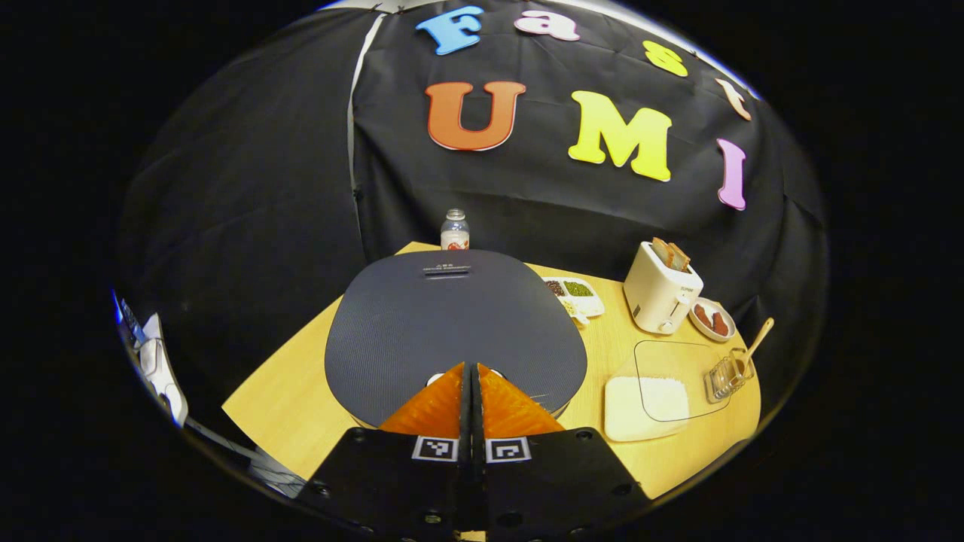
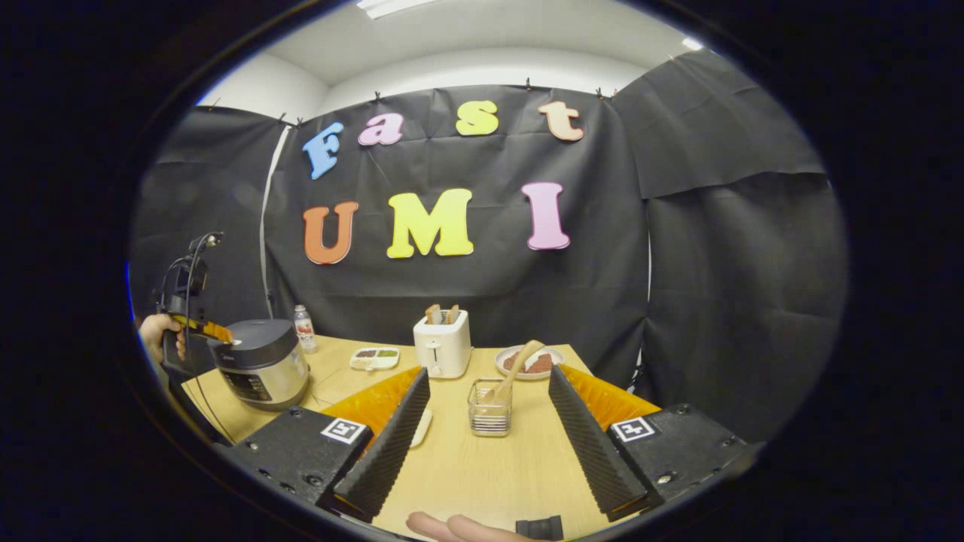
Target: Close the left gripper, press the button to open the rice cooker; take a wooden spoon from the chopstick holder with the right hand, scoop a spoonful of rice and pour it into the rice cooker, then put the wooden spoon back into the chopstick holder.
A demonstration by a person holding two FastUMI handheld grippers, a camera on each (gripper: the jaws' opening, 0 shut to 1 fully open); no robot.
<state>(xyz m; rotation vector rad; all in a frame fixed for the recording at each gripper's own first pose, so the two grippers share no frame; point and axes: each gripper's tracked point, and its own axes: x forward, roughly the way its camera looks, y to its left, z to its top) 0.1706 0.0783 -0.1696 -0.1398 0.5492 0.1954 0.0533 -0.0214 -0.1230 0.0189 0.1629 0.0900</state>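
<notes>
The rice cooker (image 1: pixel 452 324) has a dark lid, which is down. My left gripper (image 1: pixel 472 367) is shut with its tips on the lid's near edge, by a white button (image 1: pixel 435 379). In the right gripper view the left gripper (image 2: pixel 209 330) rests its tips on the cooker (image 2: pixel 263 361). The clear chopstick holder (image 2: pixel 489 410) stands on the table with the wooden spoon (image 2: pixel 516 369) leaning in it. My right gripper (image 2: pixel 489 373) is open, short of the holder, with nothing between its fingers. A clear box of white rice (image 1: pixel 648 406) lies beside the holder (image 1: pixel 727 376).
At the back of the wooden table (image 2: pixel 482 467) stand a white toaster (image 2: pixel 442 342) with bread, a plate of sausages (image 2: pixel 531 361), a divided dish of beans (image 2: pixel 374 357) and a small bottle (image 2: pixel 303 324). A hand (image 2: pixel 154 331) holds the left gripper.
</notes>
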